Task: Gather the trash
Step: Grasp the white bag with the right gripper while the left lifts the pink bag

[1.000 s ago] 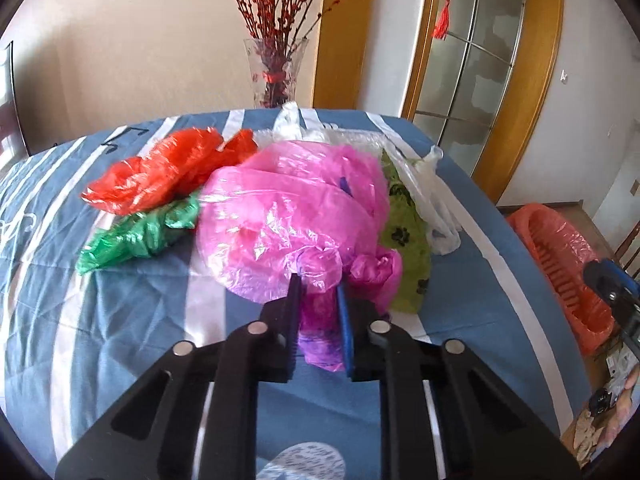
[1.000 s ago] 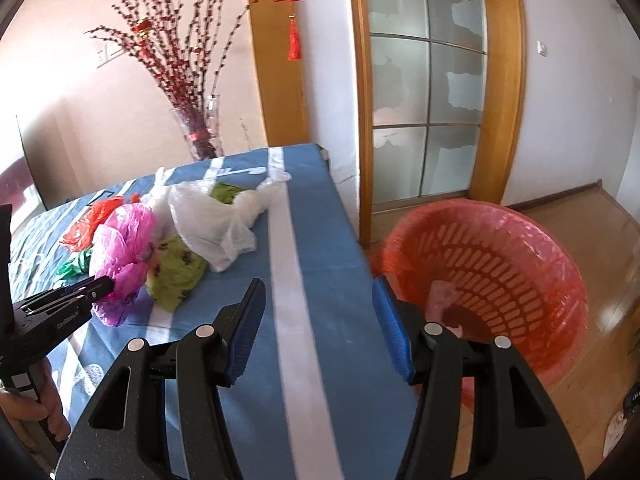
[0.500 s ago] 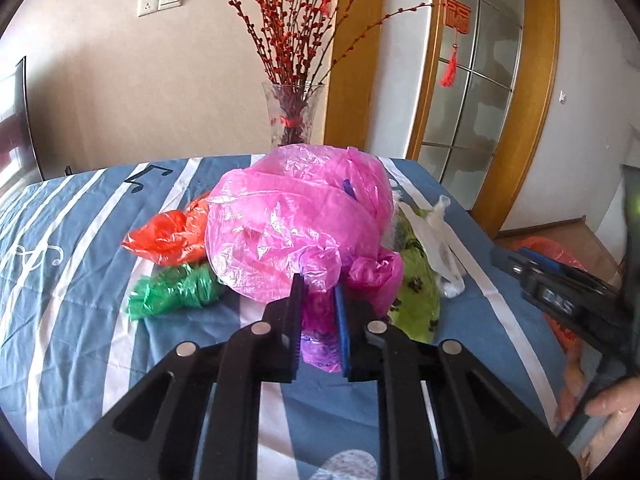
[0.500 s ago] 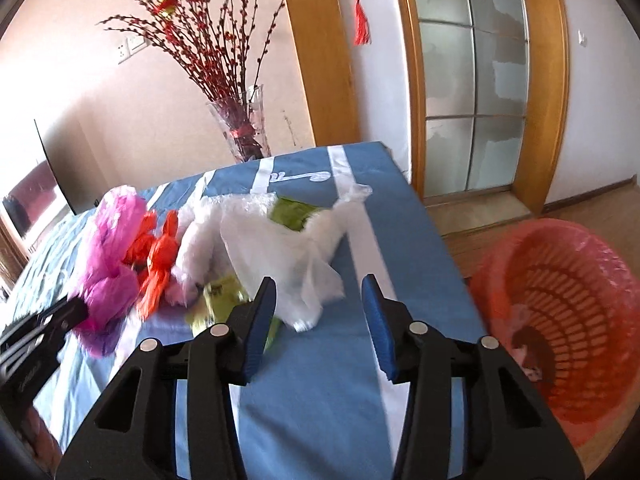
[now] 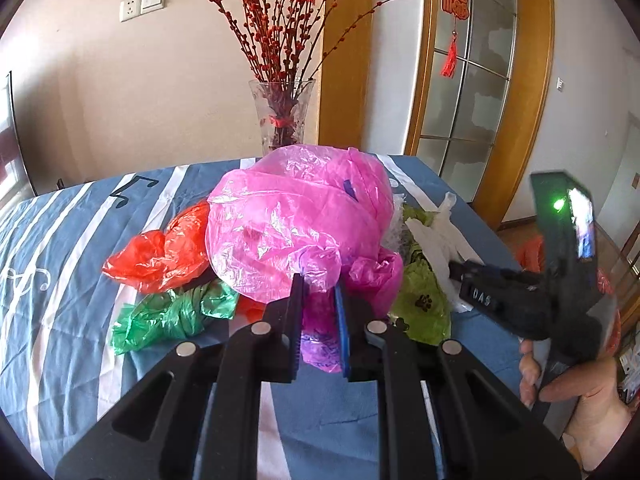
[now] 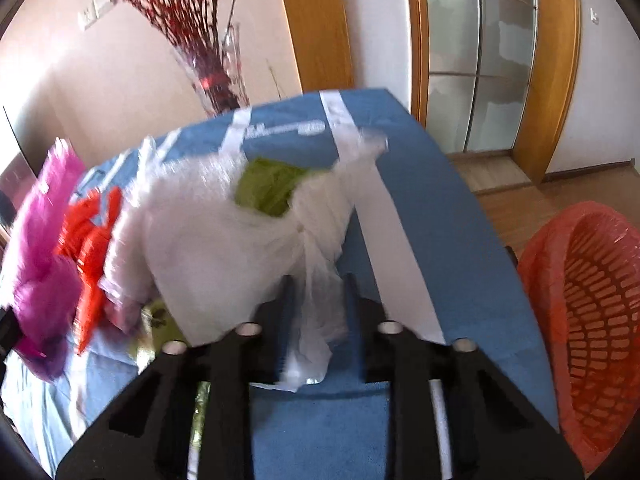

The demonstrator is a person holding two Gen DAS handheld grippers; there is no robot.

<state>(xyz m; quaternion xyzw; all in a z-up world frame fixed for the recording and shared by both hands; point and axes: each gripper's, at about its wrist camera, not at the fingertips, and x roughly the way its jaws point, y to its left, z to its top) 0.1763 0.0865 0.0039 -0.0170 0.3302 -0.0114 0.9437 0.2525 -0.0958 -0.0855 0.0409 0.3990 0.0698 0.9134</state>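
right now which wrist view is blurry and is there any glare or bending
Right wrist view: motion blur smears the white bag and pink bag; the red basket stays fairly sharp. Left wrist view: sharp, daylight sheen on the pink bag, fisheye bows the door frame.

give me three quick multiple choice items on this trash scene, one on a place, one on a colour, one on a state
1. Where is the red mesh plastic basket?
A. on the floor beside the blue striped table
B. on the table
C. under the glass vase

2. What colour is the crumpled plastic bag between the fingers of the left gripper?
A. white
B. pink
C. green

3. What state is the left gripper in?
A. wide open
B. shut on the pink bag
C. shut on nothing

Key: 1 A, the basket stands on the wood floor past the table edge. 2 B, pink film bulges above the fingers. 3 B, pink film is pinched between its fingers.
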